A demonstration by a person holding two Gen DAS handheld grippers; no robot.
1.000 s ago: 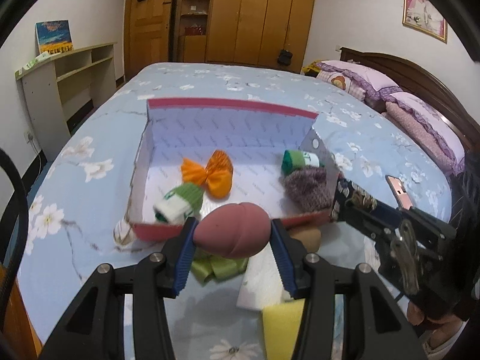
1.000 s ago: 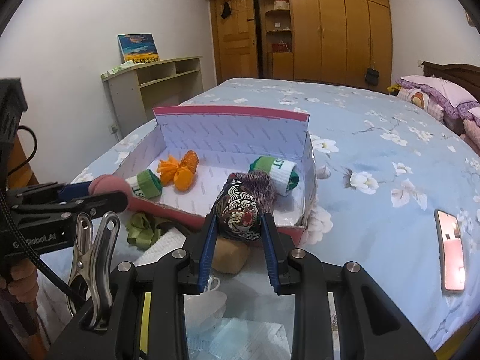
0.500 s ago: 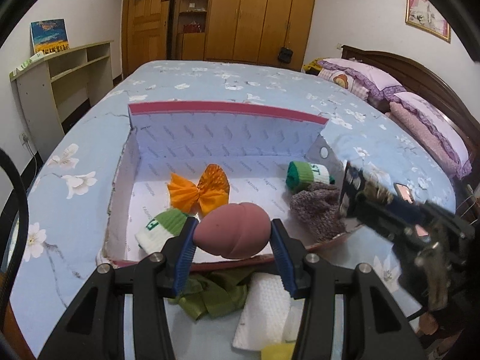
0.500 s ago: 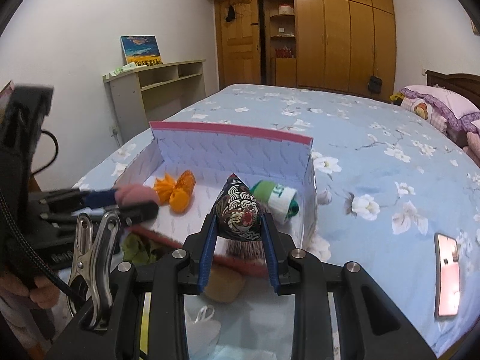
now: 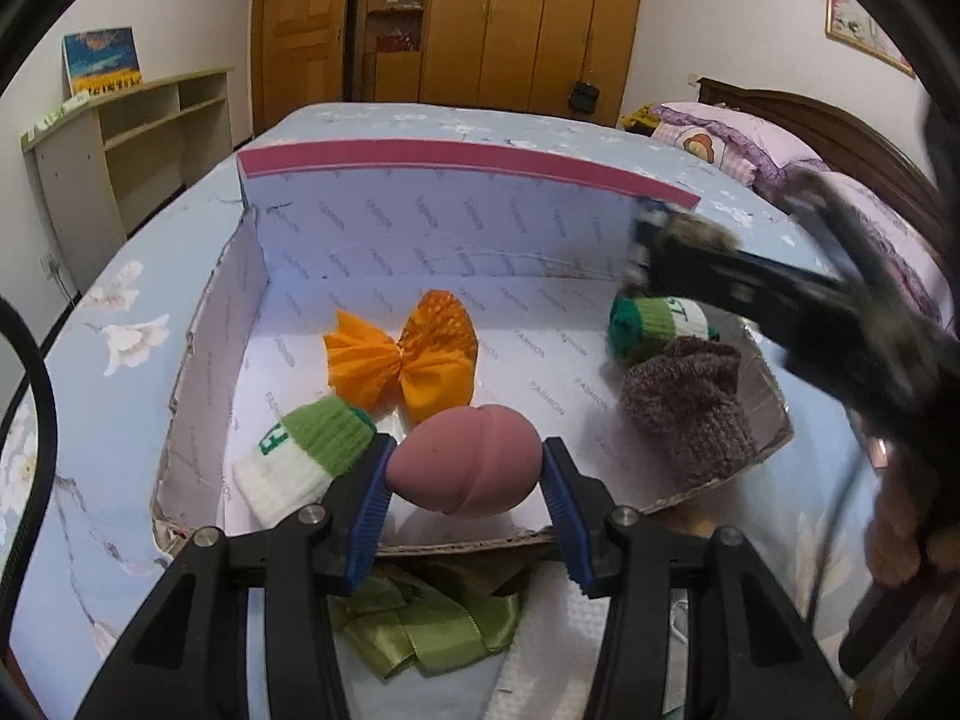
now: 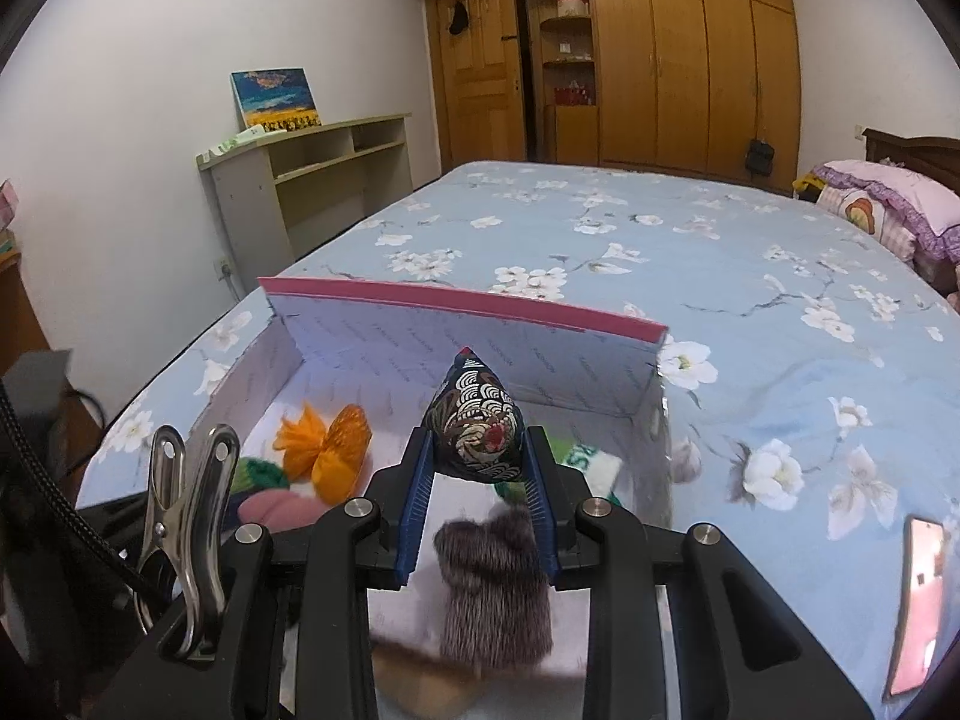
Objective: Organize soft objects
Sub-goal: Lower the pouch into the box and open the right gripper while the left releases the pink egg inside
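My left gripper (image 5: 465, 483) is shut on a pink egg-shaped sponge (image 5: 463, 459) and holds it over the near edge of an open pink-rimmed cardboard box (image 5: 456, 159). My right gripper (image 6: 478, 461) is shut on a dark patterned pouch (image 6: 474, 426) and holds it above the box (image 6: 462, 300). Inside the box lie an orange bow (image 5: 405, 354), a white-and-green sock roll (image 5: 303, 456), a green sock roll (image 5: 657, 321) and a brown fuzzy sock (image 5: 687, 408). The right gripper shows blurred at the right of the left wrist view (image 5: 654, 246).
A green ribbon (image 5: 432, 618) and a white cloth (image 5: 540, 654) lie on the flowered bedspread in front of the box. A phone (image 6: 918, 600) lies on the bed to the right. A shelf unit (image 6: 306, 180) stands by the left wall. Pillows (image 6: 888, 210) lie far right.
Both grippers have moved forward and up over the box with their objects. The pink sponge is now past the box's near edge, and the pouch is higher above the brown sock.
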